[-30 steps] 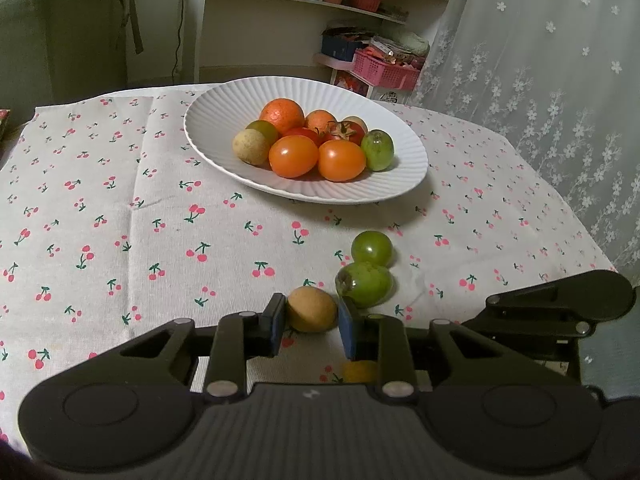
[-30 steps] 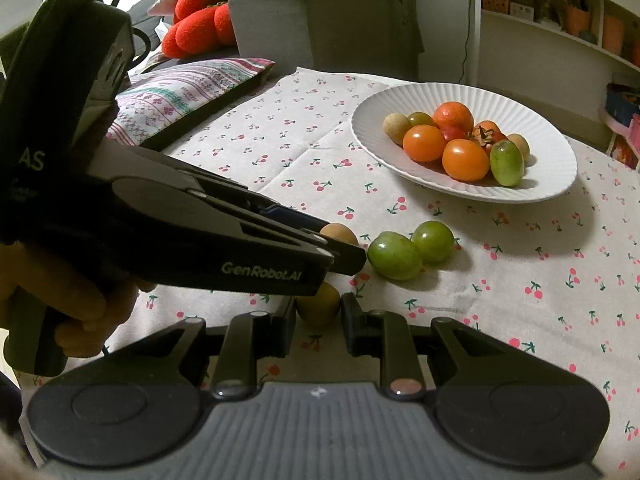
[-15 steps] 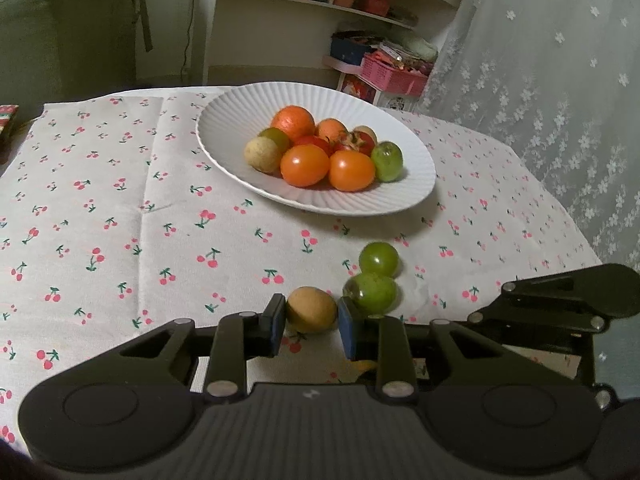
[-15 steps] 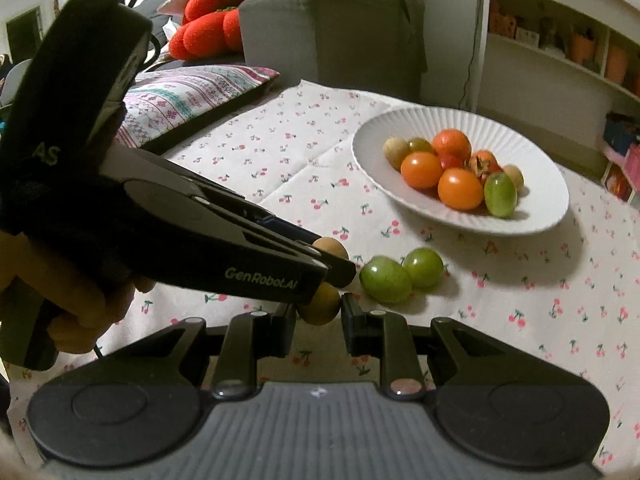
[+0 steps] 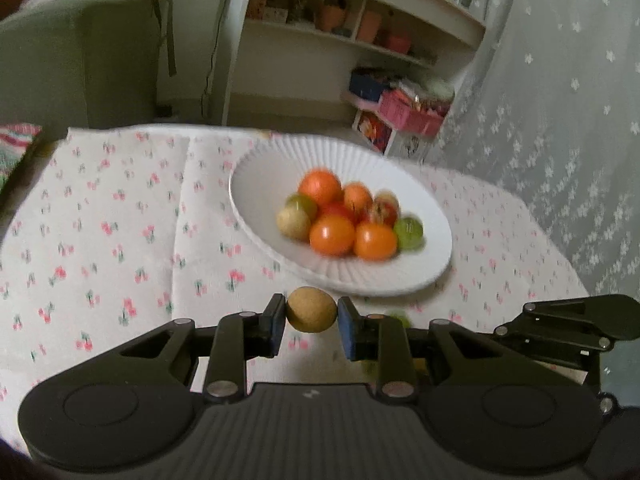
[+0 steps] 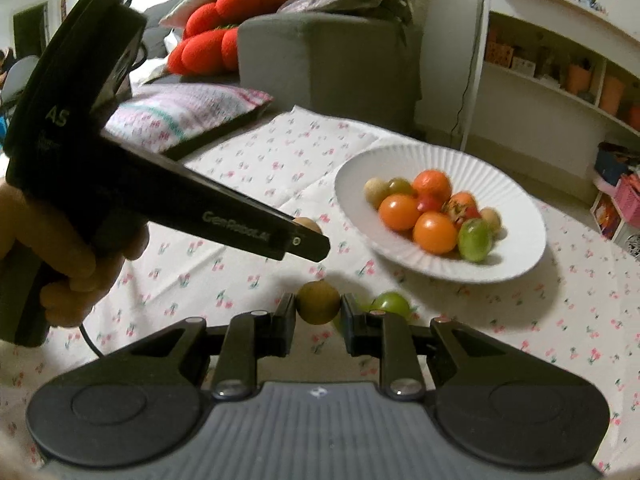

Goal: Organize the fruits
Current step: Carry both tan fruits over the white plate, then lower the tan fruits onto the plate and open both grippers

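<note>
Left gripper (image 5: 312,311) pinches a tan fruit (image 5: 311,309), right gripper (image 6: 318,309) an olive fruit (image 6: 318,307); carry both level to the plate (image 5: 424,276) at frame centre (release low).

Your left gripper's (image 5: 311,322) body hides nearly all of the green tomato (image 5: 400,318) behind its right finger; only a sliver shows. In the right wrist view, your right gripper (image 6: 318,314) covers the lower half of that green tomato (image 6: 390,303). The fruits in the plate (image 5: 424,264) are smeared by blur. The shelf (image 5: 360,28) items are too blurred to name.
</note>
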`<action>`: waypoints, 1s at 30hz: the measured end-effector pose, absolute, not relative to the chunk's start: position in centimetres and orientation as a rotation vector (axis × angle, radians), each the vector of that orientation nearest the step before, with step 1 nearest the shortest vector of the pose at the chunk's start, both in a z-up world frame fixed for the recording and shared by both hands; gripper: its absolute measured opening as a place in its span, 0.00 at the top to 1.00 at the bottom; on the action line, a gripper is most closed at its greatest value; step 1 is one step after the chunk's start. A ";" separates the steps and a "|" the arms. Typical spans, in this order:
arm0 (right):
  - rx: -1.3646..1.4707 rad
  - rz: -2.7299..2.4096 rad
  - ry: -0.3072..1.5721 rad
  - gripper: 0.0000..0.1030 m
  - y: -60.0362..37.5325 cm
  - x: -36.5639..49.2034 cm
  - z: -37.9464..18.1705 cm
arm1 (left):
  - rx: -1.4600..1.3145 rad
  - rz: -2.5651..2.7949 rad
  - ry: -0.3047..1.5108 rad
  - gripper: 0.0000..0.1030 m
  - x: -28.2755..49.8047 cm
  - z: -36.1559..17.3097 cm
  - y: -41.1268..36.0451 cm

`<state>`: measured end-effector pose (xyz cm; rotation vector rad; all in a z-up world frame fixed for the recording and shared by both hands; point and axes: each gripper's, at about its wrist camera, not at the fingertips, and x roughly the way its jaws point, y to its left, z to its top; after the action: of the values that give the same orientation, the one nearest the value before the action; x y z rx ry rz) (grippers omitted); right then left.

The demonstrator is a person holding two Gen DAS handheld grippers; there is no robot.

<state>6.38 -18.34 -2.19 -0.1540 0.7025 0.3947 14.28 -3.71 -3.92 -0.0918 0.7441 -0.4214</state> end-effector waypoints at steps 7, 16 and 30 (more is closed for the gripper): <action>0.040 0.298 0.671 0.79 -22.5 10.5 0.0 | -0.153 -0.395 0.655 0.86 17.4 -1.2 -4.0; 0.276 0.132 0.696 0.79 -29.2 15.4 0.2 | -0.185 -0.363 0.668 0.86 21.8 -1.3 -4.9; 0.268 0.086 0.780 0.79 -29.3 16.1 -1.7 | -0.210 -0.344 0.739 0.85 24.4 -3.1 -5.3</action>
<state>16.14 -29.31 -1.72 0.2684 0.7795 0.0863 24.41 -5.29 -3.08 -0.2104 0.7385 -0.3437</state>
